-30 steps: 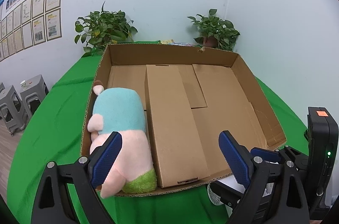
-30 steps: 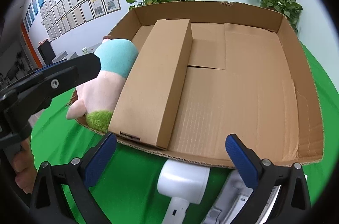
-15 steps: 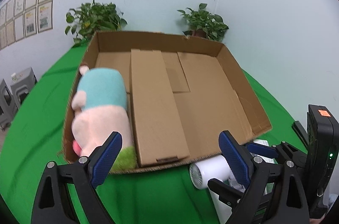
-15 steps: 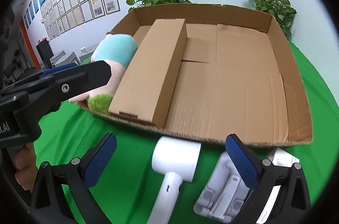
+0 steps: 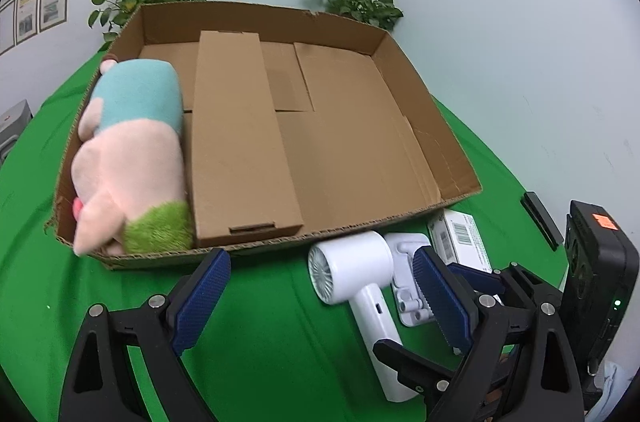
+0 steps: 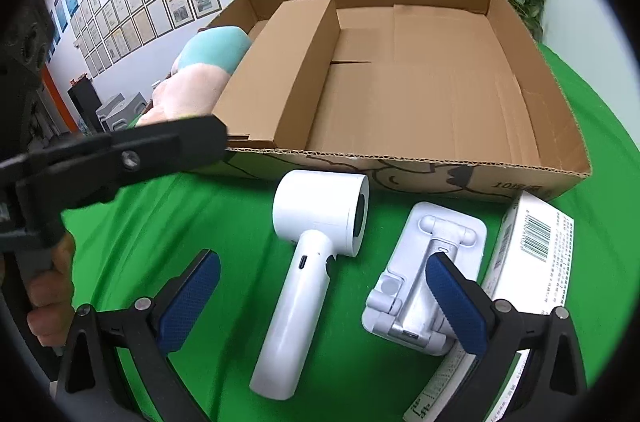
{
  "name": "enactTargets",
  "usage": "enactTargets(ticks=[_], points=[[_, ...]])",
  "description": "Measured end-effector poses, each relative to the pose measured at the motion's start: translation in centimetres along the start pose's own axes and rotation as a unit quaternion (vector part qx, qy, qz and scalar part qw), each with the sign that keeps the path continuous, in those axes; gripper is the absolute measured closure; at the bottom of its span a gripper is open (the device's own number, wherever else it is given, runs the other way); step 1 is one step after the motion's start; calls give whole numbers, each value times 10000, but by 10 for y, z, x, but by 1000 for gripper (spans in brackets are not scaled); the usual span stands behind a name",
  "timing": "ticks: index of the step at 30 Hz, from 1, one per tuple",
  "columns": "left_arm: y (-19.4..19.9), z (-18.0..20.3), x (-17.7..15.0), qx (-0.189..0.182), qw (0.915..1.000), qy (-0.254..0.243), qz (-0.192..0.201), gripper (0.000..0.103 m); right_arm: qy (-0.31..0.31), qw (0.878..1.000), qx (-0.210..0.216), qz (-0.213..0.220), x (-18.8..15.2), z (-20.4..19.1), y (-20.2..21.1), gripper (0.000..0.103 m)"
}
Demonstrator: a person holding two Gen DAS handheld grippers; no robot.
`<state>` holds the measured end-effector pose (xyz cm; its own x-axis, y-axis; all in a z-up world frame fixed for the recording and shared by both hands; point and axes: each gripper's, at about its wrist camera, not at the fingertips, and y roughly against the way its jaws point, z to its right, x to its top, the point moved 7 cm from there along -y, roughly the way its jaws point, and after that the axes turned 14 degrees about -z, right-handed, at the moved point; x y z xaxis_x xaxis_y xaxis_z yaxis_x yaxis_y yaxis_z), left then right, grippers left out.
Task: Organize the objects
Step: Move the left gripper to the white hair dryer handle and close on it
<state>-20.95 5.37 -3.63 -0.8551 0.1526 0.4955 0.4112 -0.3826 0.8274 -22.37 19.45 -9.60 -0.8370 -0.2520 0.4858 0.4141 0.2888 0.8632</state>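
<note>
Both the left gripper [image 5: 320, 296] and right gripper [image 6: 320, 296] are spread wide and empty above the green cloth [image 6: 224, 222], with the white hair dryer [image 6: 316, 254] lying near the cardboard tray [image 6: 540, 126] holding a plush toy [image 5: 132, 150].

left gripper [image 5: 320, 296]: black frame, silver screws, blue ribbed pads [image 5: 202, 298]
right gripper [image 6: 322, 306]: same build
hand [image 6: 50, 286]: bare skin

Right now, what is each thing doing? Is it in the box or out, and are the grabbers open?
Plush: lying in tray, left side.
Carton: closed, flat in tray beside plush.
Tray: open-topped, on cloth.
Dryer: out, lying on cloth.
Stand: out, folded flat.
Packet: out, closed.
Left gripper: jaws open, nothing held.
Right gripper: jaws open, nothing held.
</note>
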Motion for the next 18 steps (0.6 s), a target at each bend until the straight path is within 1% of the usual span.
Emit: enactTargets(ticks=[4,6,9,11,12,14,16,18], points=[[-9,2,-5,-173,9997,20,-146,10,63,10000,36,52,-3,-5,1,1],[-14,2,-9,-318,9992,67,-244,10,95,9999,65,40,-7,-8,0,1],[-24,-1,-17,-628,9969,187,-441,12,153,9998,80,25,-15,-12,-2,2],[-32,-2,-21,-821,9947,288,-556,12,164,9998,96,-49,-21,-15,-4,13],[-36,-2,-23,-901,9935,327,-618,14,176,9997,105,-117,-24,-16,-7,16],[-46,-1,-27,-1047,9907,401,-775,17,259,9993,39,-254,-30,-20,-13,29],[-55,2,-31,-1211,9874,400,-933,21,321,9989,-41,-347,-34,-23,-19,37],[-62,5,-36,-1322,9850,379,-1047,24,344,9984,-72,-441,-36,-24,-23,44]])
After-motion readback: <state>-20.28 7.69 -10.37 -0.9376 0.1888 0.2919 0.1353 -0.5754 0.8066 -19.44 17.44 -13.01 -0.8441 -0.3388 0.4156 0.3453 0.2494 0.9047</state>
